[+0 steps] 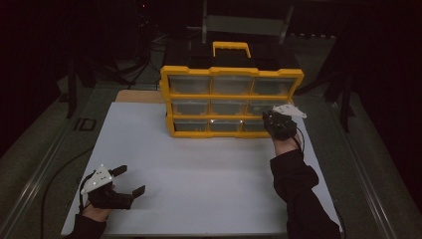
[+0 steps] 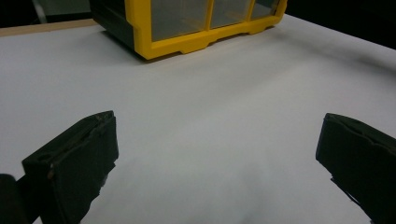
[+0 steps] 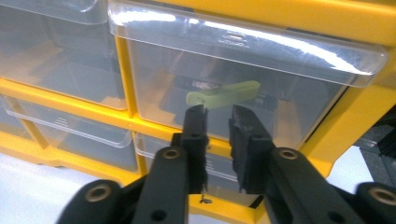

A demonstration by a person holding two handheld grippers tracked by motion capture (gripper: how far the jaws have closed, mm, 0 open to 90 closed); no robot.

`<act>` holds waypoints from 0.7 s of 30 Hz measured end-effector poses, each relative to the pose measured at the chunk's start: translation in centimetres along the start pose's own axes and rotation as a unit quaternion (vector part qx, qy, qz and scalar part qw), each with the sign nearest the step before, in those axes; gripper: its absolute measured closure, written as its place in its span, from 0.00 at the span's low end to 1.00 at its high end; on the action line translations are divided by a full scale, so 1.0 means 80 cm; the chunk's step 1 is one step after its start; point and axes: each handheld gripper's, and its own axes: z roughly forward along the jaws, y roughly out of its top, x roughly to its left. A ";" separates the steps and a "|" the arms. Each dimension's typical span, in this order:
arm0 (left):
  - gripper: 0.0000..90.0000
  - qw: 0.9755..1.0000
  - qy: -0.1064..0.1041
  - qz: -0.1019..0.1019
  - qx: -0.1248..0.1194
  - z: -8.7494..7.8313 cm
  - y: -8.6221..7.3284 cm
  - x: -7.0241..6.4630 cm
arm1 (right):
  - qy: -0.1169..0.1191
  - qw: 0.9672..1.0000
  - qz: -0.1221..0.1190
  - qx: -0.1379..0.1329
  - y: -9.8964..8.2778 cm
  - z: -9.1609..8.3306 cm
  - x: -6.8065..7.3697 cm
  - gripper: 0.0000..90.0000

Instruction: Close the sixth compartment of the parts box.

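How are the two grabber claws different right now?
The left gripper has its jaws spread wide apart, while the right gripper has its jaws close together with just a narrow gap. The left gripper rests low over the bare white tabletop, far from the yellow drawer cabinet; the right gripper is right up at the cabinet's clear drawer with a green clip inside. Both have black jaws, and neither holds anything.

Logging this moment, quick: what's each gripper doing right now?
Left gripper: open, holding nothing, above the white board.
Right gripper: slightly open, empty, at the drawer cabinet.
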 end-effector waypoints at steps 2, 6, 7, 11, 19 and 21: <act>0.00 1.000 0.000 0.000 0.000 0.000 0.000 0.000 | -0.001 1.000 0.008 0.004 0.000 0.000 0.000 0.75; 0.00 1.000 -0.001 -0.001 0.000 0.000 0.000 0.000 | 0.010 1.000 0.023 0.007 -0.001 -0.002 0.000 0.56; 0.00 1.000 -0.001 0.000 0.000 0.000 0.000 0.000 | 0.014 1.000 0.025 0.008 -0.002 -0.002 0.000 0.52; 0.00 1.000 -0.001 0.000 -0.001 0.000 0.000 0.000 | 0.019 0.999 0.028 0.012 -0.003 -0.004 0.002 0.40; 0.00 1.000 -0.001 0.000 0.000 0.000 0.000 0.000 | 0.022 0.998 0.055 0.016 -0.003 -0.007 -0.001 0.09; 0.00 1.000 -0.001 0.000 0.000 0.000 0.000 0.000 | 0.028 0.998 0.054 0.012 -0.004 -0.010 -0.002 0.09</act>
